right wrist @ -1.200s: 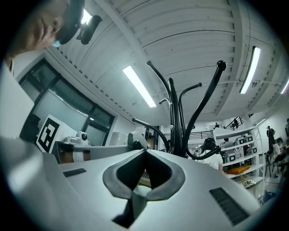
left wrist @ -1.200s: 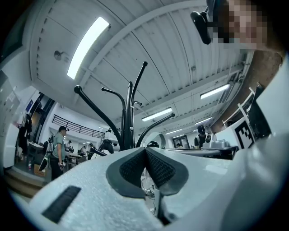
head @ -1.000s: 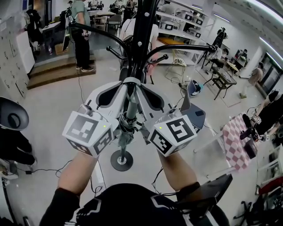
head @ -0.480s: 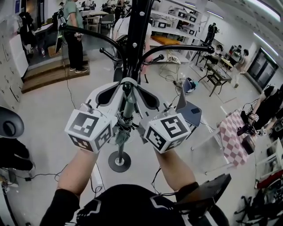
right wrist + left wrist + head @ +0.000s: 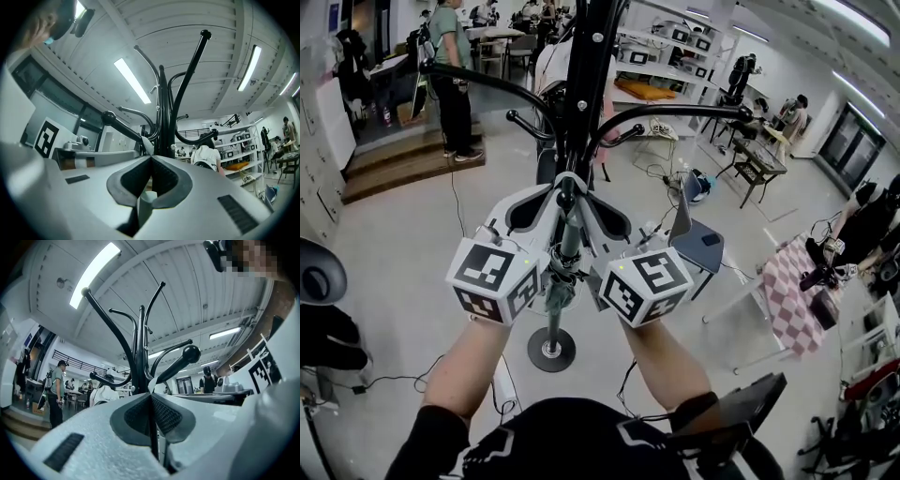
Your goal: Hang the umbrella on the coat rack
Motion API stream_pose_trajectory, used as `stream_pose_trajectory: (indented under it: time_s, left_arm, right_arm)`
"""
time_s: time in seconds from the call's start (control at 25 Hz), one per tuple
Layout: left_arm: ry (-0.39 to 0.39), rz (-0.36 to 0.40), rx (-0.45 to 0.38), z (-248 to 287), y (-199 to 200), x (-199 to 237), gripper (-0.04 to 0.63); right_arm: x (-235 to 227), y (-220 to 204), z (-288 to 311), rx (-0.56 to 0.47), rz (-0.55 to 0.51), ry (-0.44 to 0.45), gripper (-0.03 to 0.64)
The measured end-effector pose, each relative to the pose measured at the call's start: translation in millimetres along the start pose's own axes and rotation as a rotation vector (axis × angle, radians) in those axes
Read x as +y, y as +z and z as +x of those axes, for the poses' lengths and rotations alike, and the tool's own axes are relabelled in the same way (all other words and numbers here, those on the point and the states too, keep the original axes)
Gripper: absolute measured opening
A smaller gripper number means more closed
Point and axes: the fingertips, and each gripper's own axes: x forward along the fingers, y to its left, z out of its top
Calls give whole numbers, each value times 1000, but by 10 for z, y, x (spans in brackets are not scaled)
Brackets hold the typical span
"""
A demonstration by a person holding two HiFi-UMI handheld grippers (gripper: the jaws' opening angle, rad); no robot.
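Note:
A black coat rack (image 5: 586, 84) with curved, knob-tipped arms stands right in front of me on a round base (image 5: 550, 349). A folded grey-green umbrella (image 5: 564, 267) hangs upright between my two grippers, in front of the pole. My left gripper (image 5: 557, 184) and right gripper (image 5: 579, 184) meet tip to tip at the umbrella's top, both shut on it. In the left gripper view the shut gripper (image 5: 150, 394) points at the rack (image 5: 139, 357), with a knobbed arm (image 5: 191, 353) close above. In the right gripper view, pale umbrella fabric (image 5: 146, 200) shows under the shut gripper (image 5: 151, 157).
A grey chair (image 5: 698, 239) stands right of the rack, and a checked cloth (image 5: 797, 291) lies further right. Wooden steps (image 5: 403, 159) and a standing person (image 5: 450, 66) are at the back left. Cables and a power strip (image 5: 502, 380) lie on the floor near my feet.
Both grippers stay shut on the umbrella and have drawn slightly closer together. The view has shifted a little nearer to the rack.

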Motion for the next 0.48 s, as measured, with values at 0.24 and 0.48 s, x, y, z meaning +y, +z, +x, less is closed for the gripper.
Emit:
stream_pose_trajectory:
  time_s: [0.24,0.48]
  left_arm:
    - [1,12,2,82,-46,29,11]
    - [0,22,-12,84,-78,12,11]
  right_arm:
    - [-38,-48,54,-3,0,3,8]
    - [4,-98,80,-10,-3,23,8]
